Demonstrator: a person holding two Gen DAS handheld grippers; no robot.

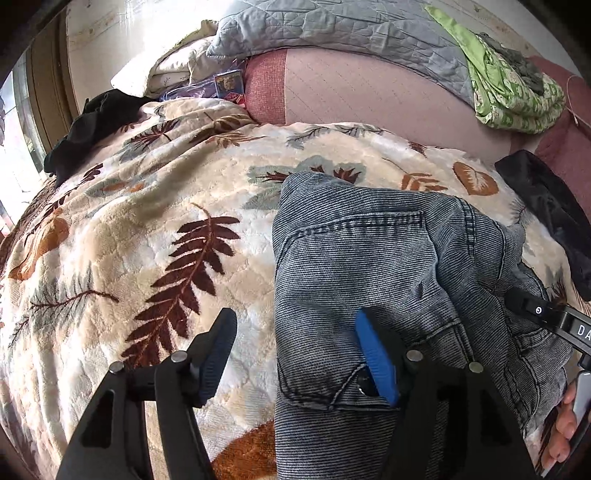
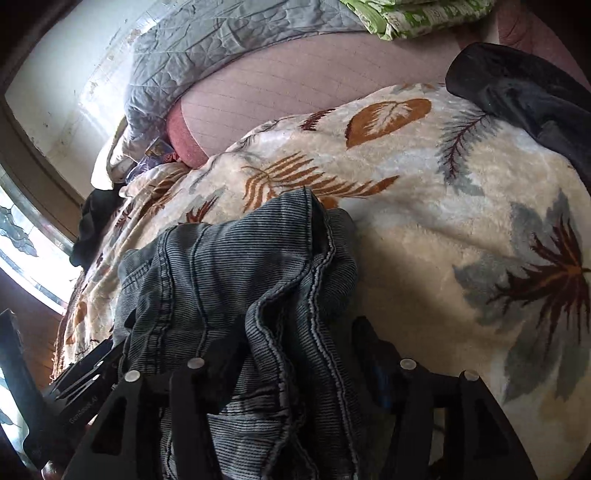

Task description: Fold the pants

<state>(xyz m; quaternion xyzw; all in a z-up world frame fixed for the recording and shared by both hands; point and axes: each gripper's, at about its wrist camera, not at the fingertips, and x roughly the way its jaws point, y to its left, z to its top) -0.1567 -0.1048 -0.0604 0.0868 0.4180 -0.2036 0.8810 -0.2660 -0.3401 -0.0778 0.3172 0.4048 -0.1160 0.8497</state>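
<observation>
While gaping wide, left tongs [image 1: 299, 358]: blue-padded finger [image 1: 376, 362] over the denim at a pocket, other finger over bare blanket, nothing pinched.
Right tongs [image 2: 295, 350]: spread wide too, fingertips mostly buried under heaped denim, cloth draped over and between them, no squeeze visible.
Hand [image 1: 565, 424]: lower right edge of the left wrist view, wrapped around the handle of the right tongs.
Pants [image 1: 369, 258]: grey-blue ribbed denim, lying on the bed from centre to lower right of the left wrist view, back pocket facing up; bunched and ridged at centre-bottom of the right wrist view [image 2: 221, 266].
Blanket [image 1: 147, 221]: cream plush with brown, orange and grey leaves, under the pants.
Black garment [image 1: 554, 214]: right edge, beside the pants, on the blanket's rim.
Second black garment [image 1: 85, 129]: upper left, well apart.
Green cloth [image 1: 509, 85]: upper right, crumpled on the pink bedsheet [image 1: 369, 85].
Grey quilt [image 1: 332, 29]: top centre.
</observation>
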